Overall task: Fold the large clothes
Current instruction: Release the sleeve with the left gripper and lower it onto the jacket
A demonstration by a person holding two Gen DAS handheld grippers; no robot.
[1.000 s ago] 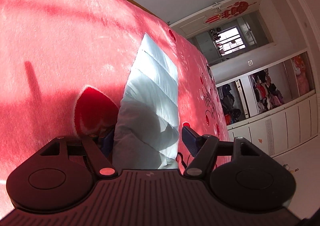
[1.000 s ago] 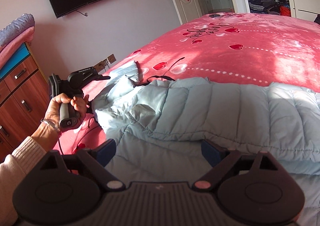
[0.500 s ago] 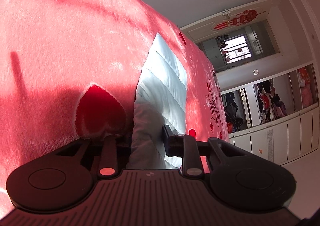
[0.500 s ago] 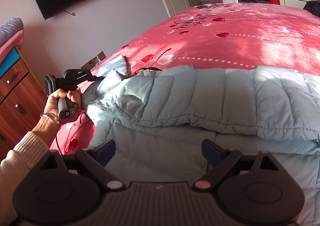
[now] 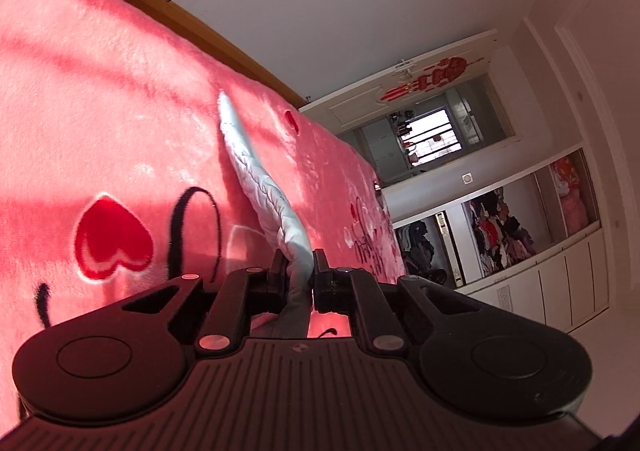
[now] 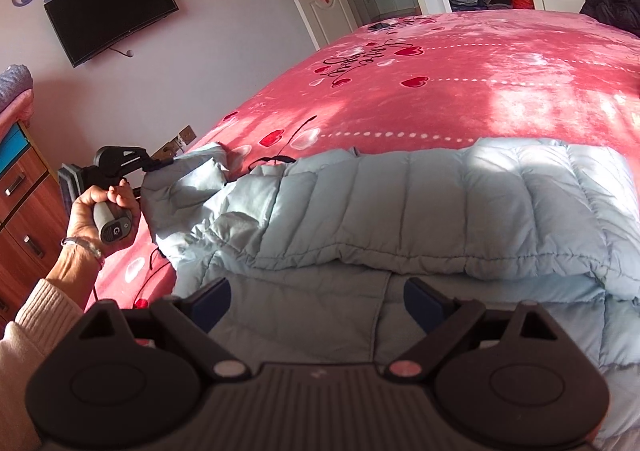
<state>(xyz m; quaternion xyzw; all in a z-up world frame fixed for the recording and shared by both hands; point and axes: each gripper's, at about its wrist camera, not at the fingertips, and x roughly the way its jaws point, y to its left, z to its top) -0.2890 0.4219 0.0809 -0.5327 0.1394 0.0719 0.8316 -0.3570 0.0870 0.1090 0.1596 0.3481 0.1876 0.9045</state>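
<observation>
Left gripper (image 5: 299, 278) is clamped on my puffer jacket's (image 6: 420, 211) sleeve edge; right gripper (image 6: 317, 301) hangs open above its hem. Jacket's on the pink heart blanket (image 6: 460, 91), one flap folded, rest to go.

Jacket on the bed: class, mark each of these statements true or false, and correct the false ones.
1. The left gripper is shut on the jacket. True.
2. The right gripper has its jaws shut. False: they stand open above the jacket.
3. The blanket is red with hearts. True.
4. The TV lies on the bed. False: it hangs on the wall.
</observation>
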